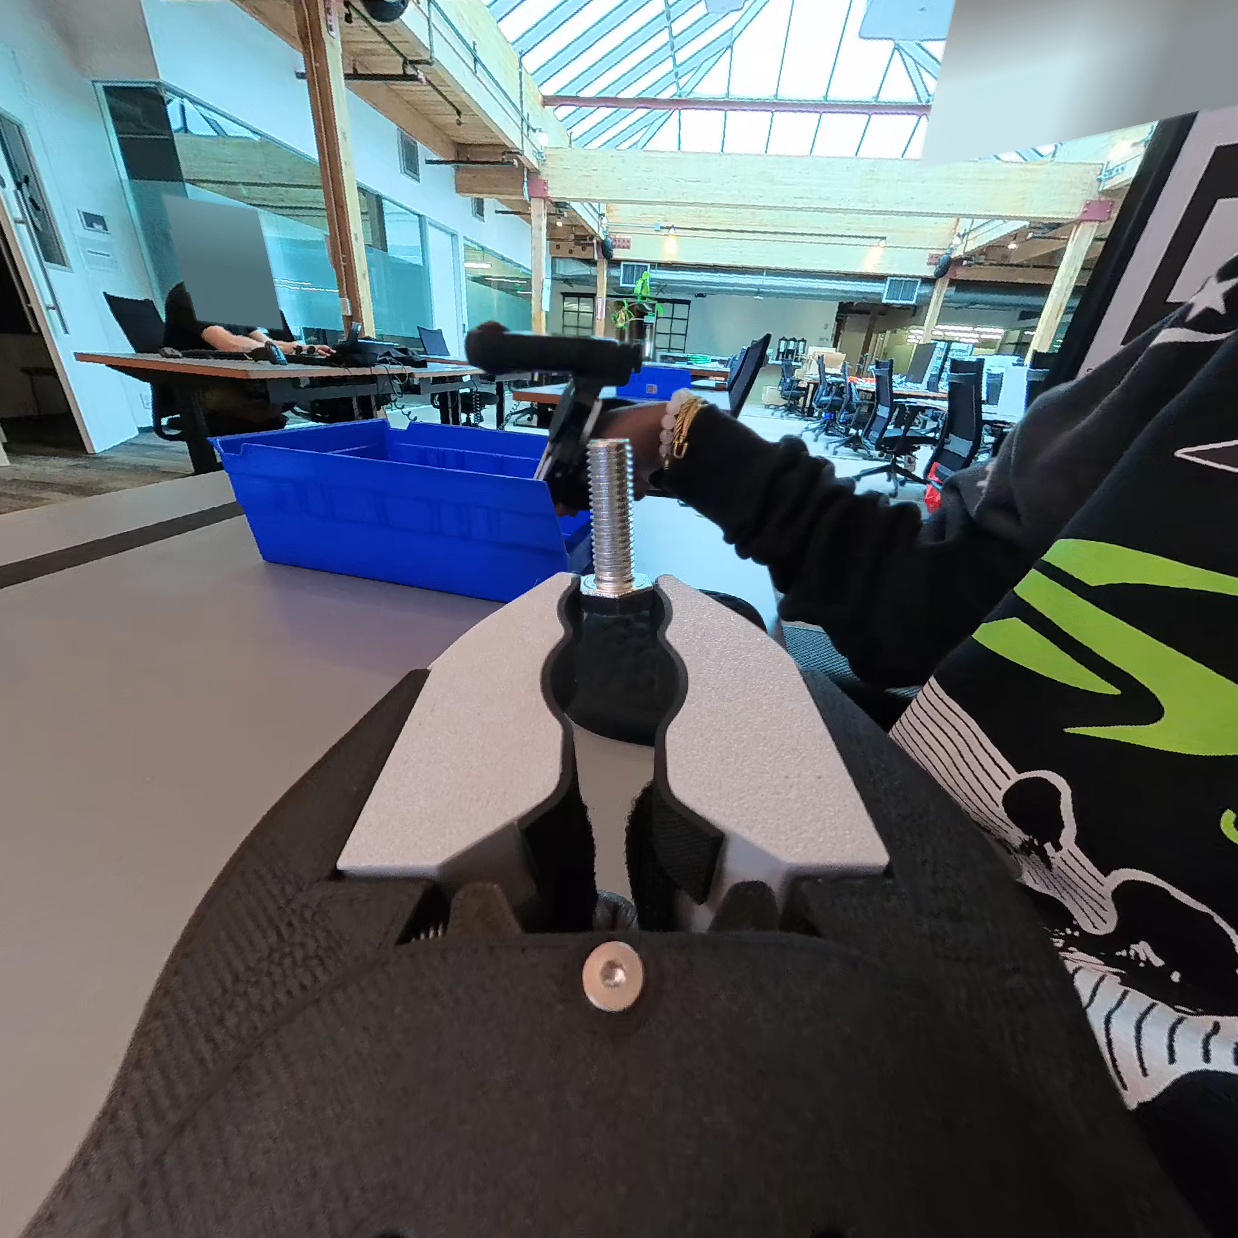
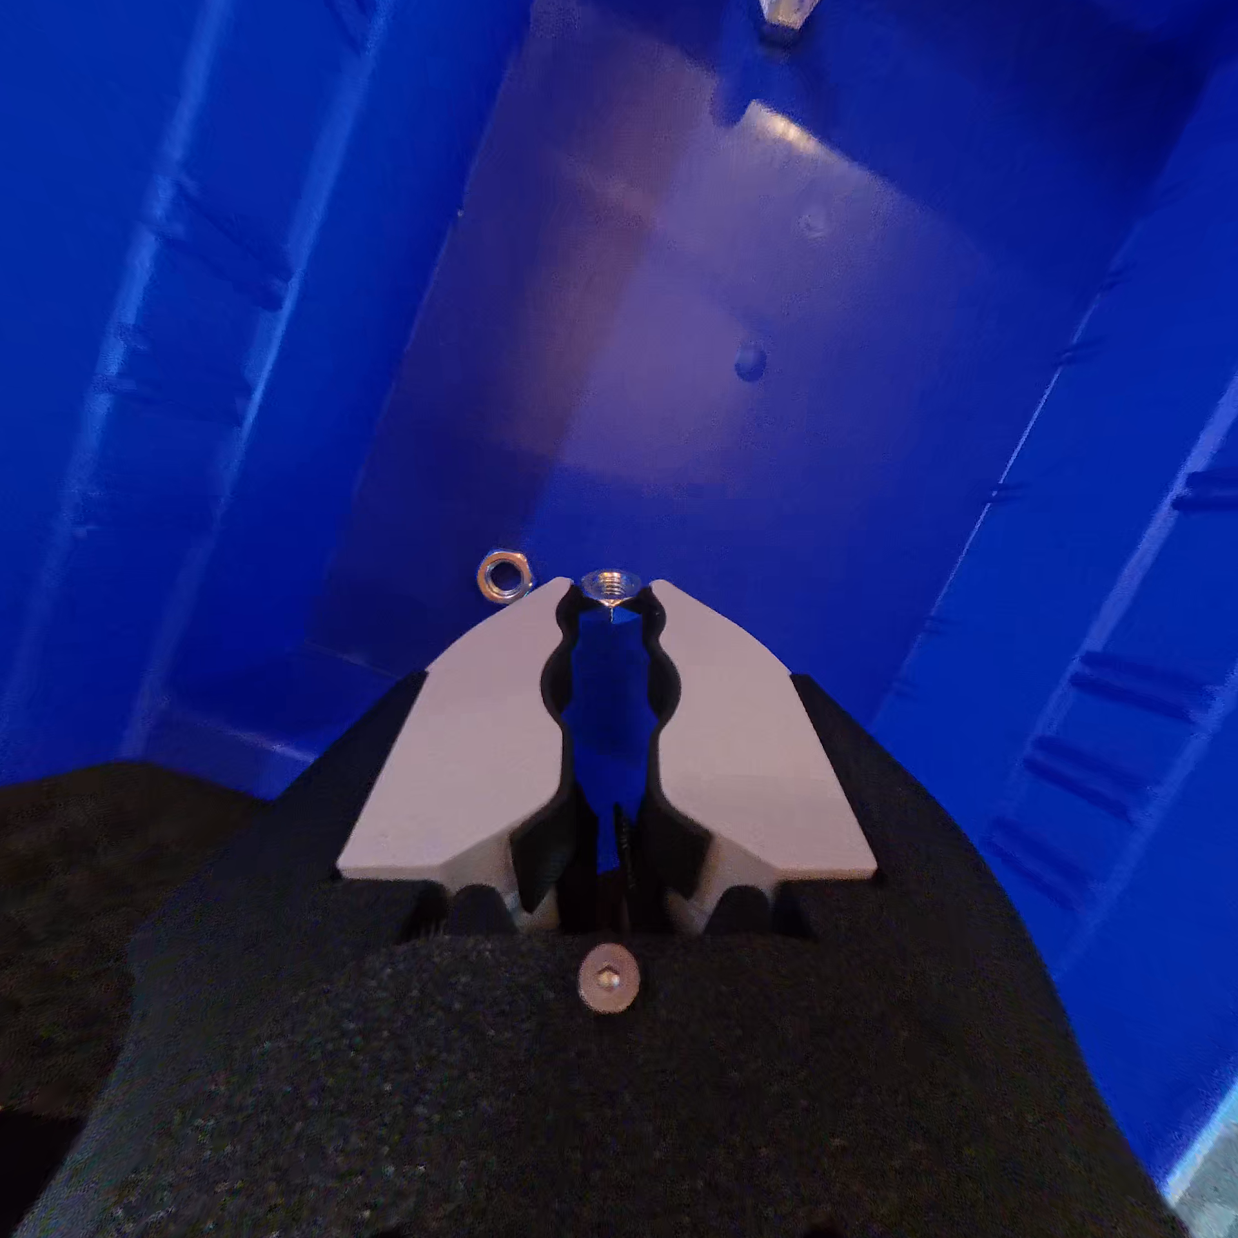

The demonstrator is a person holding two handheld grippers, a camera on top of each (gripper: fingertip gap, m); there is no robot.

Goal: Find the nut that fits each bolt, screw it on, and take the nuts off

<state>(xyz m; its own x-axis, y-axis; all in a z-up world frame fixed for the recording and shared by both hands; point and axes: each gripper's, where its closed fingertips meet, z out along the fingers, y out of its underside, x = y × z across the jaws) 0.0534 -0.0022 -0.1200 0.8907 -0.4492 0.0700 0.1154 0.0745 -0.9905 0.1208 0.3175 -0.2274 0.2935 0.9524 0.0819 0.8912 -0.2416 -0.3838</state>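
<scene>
Left gripper (image 1: 613, 589) sits dead centre of its frame, clamped on the hex head of a silver bolt (image 1: 609, 516), and the threaded shank stands straight up the picture from the fingertips, long axis running along the fingers with the free end pointing away. That is the line everything hangs on: a nut has to arrive over that top end, bore square to the shank.

Over in the upper middle of the same frame, the right gripper (image 1: 569, 455) is dipped nose-down into the blue bin (image 1: 375, 509), just behind the bolt's tip (the bin's near wall hides its fingers from this side). Its own camera tells the story: fingertips (image 2: 611, 591) closed on a silver nut (image 2: 608, 584) at the very tip, pads (image 2: 561, 603) pressing on its flats, threaded hole facing up toward the lens. So the right hand is the one carrying the mate, and my read is it must lift out of the bin and swing toward the lower centre, where the bolt waits, turning the bore onto the shank's axis.

Bin contents: a second nut (image 2: 504, 576) lies flat on the blue floor just left of the held one, apart from it, and another bit of silver hardware (image 2: 780, 20) sits at the top edge of the frame, too cropped to name. The bin stands on the grey table (image 1: 167, 703).
</scene>
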